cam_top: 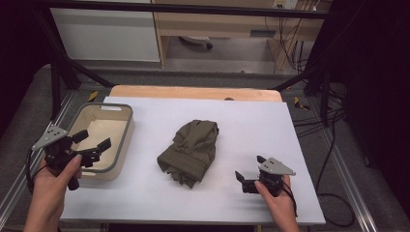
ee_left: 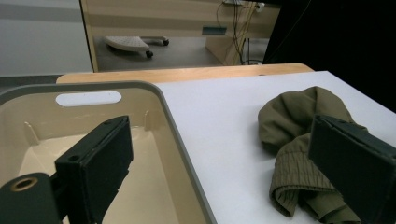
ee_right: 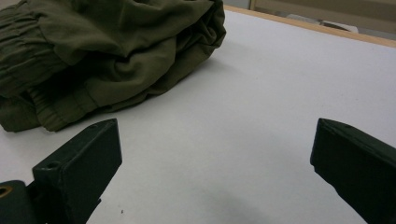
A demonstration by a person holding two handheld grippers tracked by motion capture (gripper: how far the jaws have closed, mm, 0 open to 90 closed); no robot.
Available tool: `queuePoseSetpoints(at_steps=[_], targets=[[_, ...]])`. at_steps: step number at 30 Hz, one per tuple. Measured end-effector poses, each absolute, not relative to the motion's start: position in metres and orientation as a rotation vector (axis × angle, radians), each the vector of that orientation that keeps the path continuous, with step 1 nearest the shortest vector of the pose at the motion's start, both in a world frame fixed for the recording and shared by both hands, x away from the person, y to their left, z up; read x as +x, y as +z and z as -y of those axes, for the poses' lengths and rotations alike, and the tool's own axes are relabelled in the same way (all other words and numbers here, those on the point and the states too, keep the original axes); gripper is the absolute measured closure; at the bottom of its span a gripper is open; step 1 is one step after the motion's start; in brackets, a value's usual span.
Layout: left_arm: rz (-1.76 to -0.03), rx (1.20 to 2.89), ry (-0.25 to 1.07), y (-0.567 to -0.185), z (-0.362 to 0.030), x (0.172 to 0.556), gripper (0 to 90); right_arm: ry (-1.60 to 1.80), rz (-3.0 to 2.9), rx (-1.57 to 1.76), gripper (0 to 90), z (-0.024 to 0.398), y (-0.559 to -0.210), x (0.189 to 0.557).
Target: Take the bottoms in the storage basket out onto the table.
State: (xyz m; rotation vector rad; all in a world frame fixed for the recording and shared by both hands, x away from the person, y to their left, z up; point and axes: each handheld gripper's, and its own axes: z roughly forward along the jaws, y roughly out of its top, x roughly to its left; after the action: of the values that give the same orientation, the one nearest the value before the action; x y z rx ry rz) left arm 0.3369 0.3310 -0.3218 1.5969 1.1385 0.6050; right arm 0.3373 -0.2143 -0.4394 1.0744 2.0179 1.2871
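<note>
White surface (cam_top: 145,193) carries an olive garment (cam_top: 190,151) bunched just right of the bin (cam_top: 126,137). Both tongs, left (cam_top: 91,142) and right (cam_top: 247,175), stand apart, empty. Pinching one loose layer could unravel the bundle.

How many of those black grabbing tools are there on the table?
2. The left gripper is held over the near rim of the bin; the right gripper sits low over the white table, right of the green garment.
</note>
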Motion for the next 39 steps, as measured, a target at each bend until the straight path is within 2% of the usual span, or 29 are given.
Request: queuePoseSetpoints(at_steps=[18,28,32,34,36,39], targets=[[-1.117,1.649,0.573,-0.359,-0.325,0.335,6.4,1.285,-1.957,1.112,3.2,0.225,-0.439,0.339],[-1.116,1.715,0.641,-0.362,-0.309,0.331,6.7,1.273,-1.984,1.112,3.4,0.224,-0.440,0.339],[-1.122,1.719,0.642,-0.369,-0.303,0.329,4.6,1.268,-1.991,1.117,3.4,0.223,-0.442,0.341],[-1.120,1.757,0.620,-0.376,-0.299,0.330,8.1,1.265,-1.993,1.116,3.4,0.223,-0.442,0.341],[-1.109,1.782,0.625,-0.380,-0.297,0.328,6.7,1.268,-1.992,1.117,3.4,0.222,-0.442,0.340],[-1.095,1.777,0.673,-0.383,-0.297,0.325,6.9,1.270,-1.987,1.118,3.4,0.223,-0.442,0.340]])
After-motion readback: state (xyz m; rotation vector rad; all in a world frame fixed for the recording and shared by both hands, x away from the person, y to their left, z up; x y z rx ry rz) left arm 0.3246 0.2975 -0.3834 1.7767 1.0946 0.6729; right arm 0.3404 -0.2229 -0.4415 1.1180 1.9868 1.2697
